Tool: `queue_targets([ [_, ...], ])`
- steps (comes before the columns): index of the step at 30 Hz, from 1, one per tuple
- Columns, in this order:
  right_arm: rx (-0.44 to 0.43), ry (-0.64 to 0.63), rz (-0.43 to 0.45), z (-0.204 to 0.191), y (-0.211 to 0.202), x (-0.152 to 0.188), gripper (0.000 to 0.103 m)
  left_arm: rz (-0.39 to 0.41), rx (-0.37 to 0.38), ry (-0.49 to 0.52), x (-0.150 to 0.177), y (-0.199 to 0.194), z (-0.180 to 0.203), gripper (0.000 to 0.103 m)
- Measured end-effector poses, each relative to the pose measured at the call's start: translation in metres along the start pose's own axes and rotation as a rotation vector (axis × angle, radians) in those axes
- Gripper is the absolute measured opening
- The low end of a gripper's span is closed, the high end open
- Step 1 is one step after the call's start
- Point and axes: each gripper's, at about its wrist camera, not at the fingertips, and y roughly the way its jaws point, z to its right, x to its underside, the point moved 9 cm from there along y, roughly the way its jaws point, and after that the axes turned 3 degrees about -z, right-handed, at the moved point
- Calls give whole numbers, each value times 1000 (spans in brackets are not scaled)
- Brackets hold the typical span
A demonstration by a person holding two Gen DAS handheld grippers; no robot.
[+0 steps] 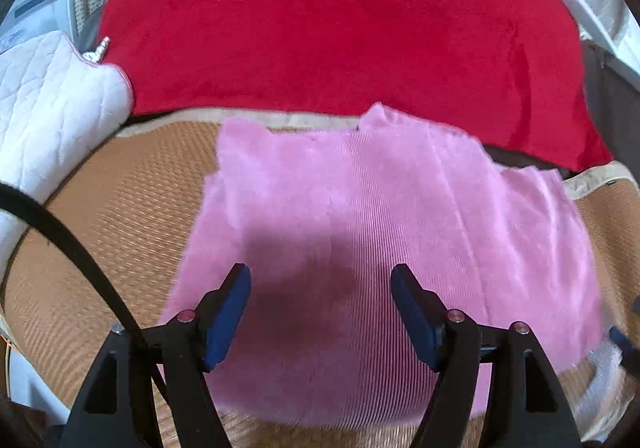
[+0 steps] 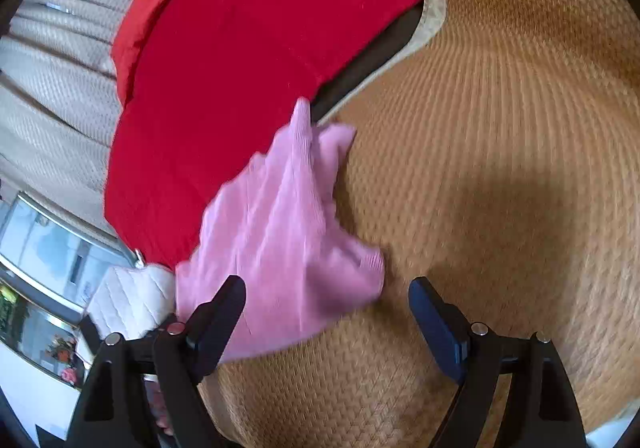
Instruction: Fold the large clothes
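- Nearest the left wrist lens, the left gripper (image 1: pixel 320 288) is seen with its two blue-padded fingers (image 1: pixel 226 318) spread wide and nothing between them; a black strap (image 1: pixel 68 244) crosses in front of its left side.
- One pink garment (image 1: pixel 380 240) is counted, lying spread and ribbed directly ahead of and beneath the left gripper, on the woven tan mat (image 1: pixel 120 216).
- One red blanket (image 1: pixel 340 28) is seen beyond the pink garment, its near edge overlapped by the garment's far corner.
- One white quilted cushion (image 1: pixel 52 108) is placed to the left of the left gripper, beside the red blanket.
- In the right wrist view, the right gripper (image 2: pixel 326 300) is likewise held wide and empty above the mat (image 2: pixel 500 168).
- There the pink garment (image 2: pixel 280 240) appears bunched ahead and to the left of that gripper, its left finger (image 2: pixel 216 320) partly masking the cloth's near edge.
- Only the right view shows a red cushion (image 2: pixel 140 28) behind the blanket (image 2: pixel 240 68), a pale textured sofa back (image 2: pixel 60 68), and a glass-fronted cabinet (image 2: pixel 40 268) far left.
- The quilted cushion (image 2: pixel 132 300) is seen small in the right view.
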Motion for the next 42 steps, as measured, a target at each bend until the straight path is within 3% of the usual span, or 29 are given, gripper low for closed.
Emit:
queue_targets([
  [2,-31,3,-34,0,13,-16,87,-31,-14,21,4,16,4,73],
  [6,-84,2,-124,-9,55,-42,87,6,-59,69,6,20,6,81],
  [13,-49,-42,-249,-27,134,-73,85,12,-38,66,5,26,4,85],
  [14,-21,-65,-264,-29,145,-76,72,12,-33,65,4,26,3,86],
  [15,16,-94,-280,-30,150,-74,51,13,-31,67,5,26,2,86],
  [16,68,-122,-290,-30,155,-74,23,14,-27,70,5,26,2,86],
  [19,143,-223,-220,-44,146,-80,18,20,-11,74,6,26,2,87],
  [20,168,-234,-189,-44,142,-81,18,23,-9,77,6,26,2,87],
  [22,214,-187,-220,-26,149,-74,22,22,-12,79,7,24,3,88],
  [23,228,-160,-211,-19,149,-74,41,15,-11,80,7,23,2,88],
  [25,268,-144,-169,-17,136,-76,67,-9,6,71,5,20,-2,88],
  [27,301,-158,-106,-25,113,-78,69,0,17,33,3,8,-15,88],
  [29,285,-177,-34,-41,84,-72,69,58,-6,-32,1,-9,-42,88],
  [31,220,-197,32,-59,52,-55,69,69,-38,-101,7,-15,-68,88],
  [32,167,-192,48,-70,43,-44,69,38,-48,-113,14,-10,-77,87],
  [34,57,-188,39,-88,38,-15,73,-92,-29,-109,37,11,-90,83],
  [35,20,-199,20,-95,41,-2,75,-97,-7,-139,42,11,-96,83],
  [37,-4,-209,-30,-93,50,23,75,-74,-30,-167,41,-2,-105,83],
  [39,47,-183,-73,-75,64,41,75,-36,-92,-165,38,-21,-114,83],
  [42,64,-102,-54,-49,62,47,75,7,-83,-169,34,-44,-119,83],
])
